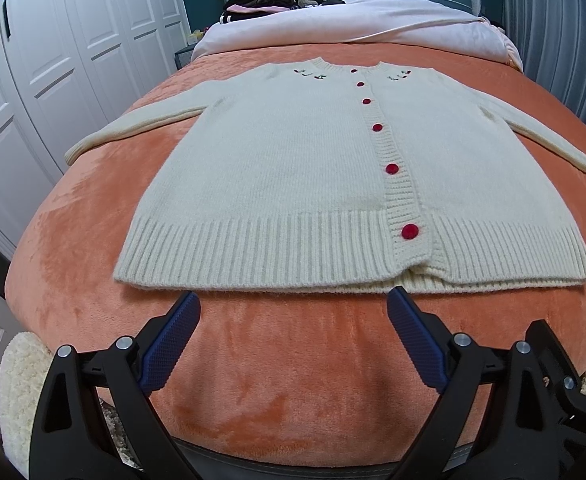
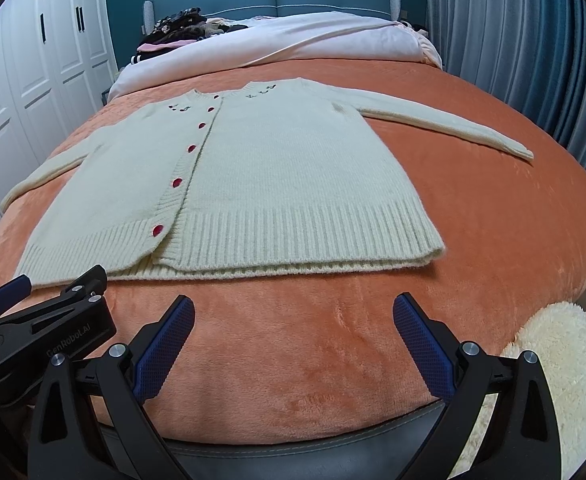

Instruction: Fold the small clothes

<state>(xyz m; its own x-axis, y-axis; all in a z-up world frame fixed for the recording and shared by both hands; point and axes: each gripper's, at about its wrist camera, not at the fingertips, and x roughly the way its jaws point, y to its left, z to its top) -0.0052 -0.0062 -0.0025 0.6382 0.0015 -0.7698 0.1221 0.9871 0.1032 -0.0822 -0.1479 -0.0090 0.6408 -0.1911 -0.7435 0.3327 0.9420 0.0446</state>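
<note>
Both sets of jaws stand wide open and hold nothing. The left gripper [image 1: 293, 312] fills the bottom of its frame, its blue padded fingers [image 1: 171, 340] hovering over bare orange blanket [image 1: 253, 380], just short of the cardigan's hem. The right gripper [image 2: 293, 314] sits the same way at the bottom of its own frame, a little further back from the hem; the left tool's black body shows at that frame's lower left.

The cardigan [image 1: 293, 168] lies flat and face up across the middle of each frame, buttoned shut down a row of red buttons [image 1: 391, 168]. Its ribbed hem [image 1: 253, 248] is nearest the jaws and its neckline points to the top of the frame, toward the headboard. So the body's long axis runs from bottom to top, while the sleeves spread out left and right across it. The left sleeve [image 1: 133, 128] trails toward the left edge, and the right sleeve [image 2: 445, 124] reaches the right of its frame.

The knit looks thick, soft and light. It would likely drape and sag when lifted, stretch if pulled from a single point, and cling a little to the plush blanket. The firmer ribbed parts seem the best holds: a cuff for folding a sleeve in, or the two hem corners for bringing the body up.
</note>
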